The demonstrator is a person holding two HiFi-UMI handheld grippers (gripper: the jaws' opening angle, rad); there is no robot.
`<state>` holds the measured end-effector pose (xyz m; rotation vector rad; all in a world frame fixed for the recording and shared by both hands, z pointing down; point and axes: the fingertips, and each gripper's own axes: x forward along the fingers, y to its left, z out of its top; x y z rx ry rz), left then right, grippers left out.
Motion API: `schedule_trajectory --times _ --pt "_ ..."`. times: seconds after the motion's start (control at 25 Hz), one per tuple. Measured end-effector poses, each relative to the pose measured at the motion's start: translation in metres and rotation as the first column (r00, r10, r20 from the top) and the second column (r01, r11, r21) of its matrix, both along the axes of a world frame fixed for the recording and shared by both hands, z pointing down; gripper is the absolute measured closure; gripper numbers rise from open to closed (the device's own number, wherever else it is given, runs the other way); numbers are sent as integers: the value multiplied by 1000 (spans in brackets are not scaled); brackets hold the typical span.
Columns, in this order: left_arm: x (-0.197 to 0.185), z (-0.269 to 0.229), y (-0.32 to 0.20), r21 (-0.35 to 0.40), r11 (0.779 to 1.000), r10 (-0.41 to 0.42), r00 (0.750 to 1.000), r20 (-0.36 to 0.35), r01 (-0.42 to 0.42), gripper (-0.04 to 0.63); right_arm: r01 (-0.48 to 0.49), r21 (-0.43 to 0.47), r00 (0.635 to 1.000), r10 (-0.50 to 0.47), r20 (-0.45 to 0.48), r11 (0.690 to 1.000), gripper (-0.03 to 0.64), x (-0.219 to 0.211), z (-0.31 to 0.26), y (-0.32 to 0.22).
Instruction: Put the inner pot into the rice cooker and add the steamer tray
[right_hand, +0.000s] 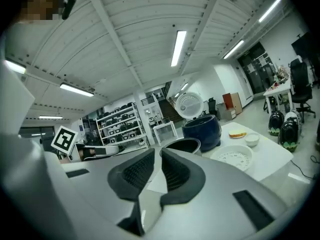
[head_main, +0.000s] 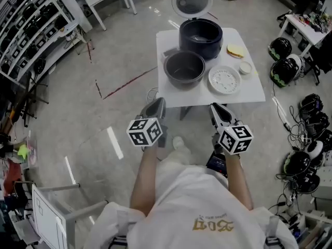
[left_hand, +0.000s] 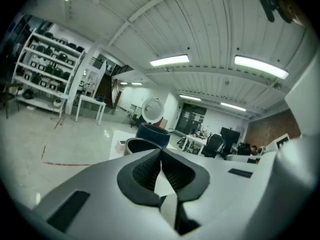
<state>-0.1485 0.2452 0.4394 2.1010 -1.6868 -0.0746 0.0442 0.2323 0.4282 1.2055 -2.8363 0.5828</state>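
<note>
The inner pot (head_main: 184,69) is not in the rice cooker (head_main: 201,38) yet. It sits on the white table (head_main: 252,91), just in front of the rice cooker on my near side, and the two look like they touch or almost touch. The pot is empty and stands the right way up. The rice cooker is dark blue, and its round lid (head_main: 192,0) stands open at its far side. The steamer tray (head_main: 225,80) is white and round with little holes. It lies flat on the table, in front of the rice cooker and a bit to its right, just beside the pot. A small white bowl (head_main: 245,67) and a flat yellow thing (head_main: 235,51) lie to the right of the rice cooker. Both grippers are well short of the rice cooker, held out over the floor before the table edge, and they point almost level at it. The left gripper (head_main: 155,105) has its jaws pressed together with nothing in them. The right gripper (head_main: 218,109) has its jaws a thin gap apart, and nothing is in them either. Far to the left of the rice cooker stand shelves (head_main: 31,25), and a red line (head_main: 127,82) runs on the floor.
</note>
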Motion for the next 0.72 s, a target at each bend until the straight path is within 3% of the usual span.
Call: schedule_trajectory --times 0.04,0.08,0.12,0.2,0.48,0.64,0.72 --pt "-1 3 -1 -10 1000 -5 999 -52 5 544 8 -14 1000 -8 2 1000 534 0 3 0" --pt "-1 7 -2 -21 1000 -7 994 -107 5 442 12 -27 1000 -12 5 1000 509 1 5 -1" --pt "-1 10 -5 -29 1000 -9 988 -153 4 391 12 -39 1000 -11 8 999 498 3 6 -3" --pt "-2 14 -11 -36 999 -20 980 -200 12 356 11 -58 1000 -10 14 998 469 8 9 -9" --pt "-5 37 -45 -79 996 -47 983 -180 34 351 -4 -108 1000 6 17 994 463 17 29 -46" --pt "-17 46 -75 -80 995 -76 965 -252 57 362 -7 -145 999 13 42 989 462 15 40 -76" --pt "-24 53 -96 -102 992 -97 964 -249 73 362 -8 -167 999 15 37 986 462 16 47 -95"
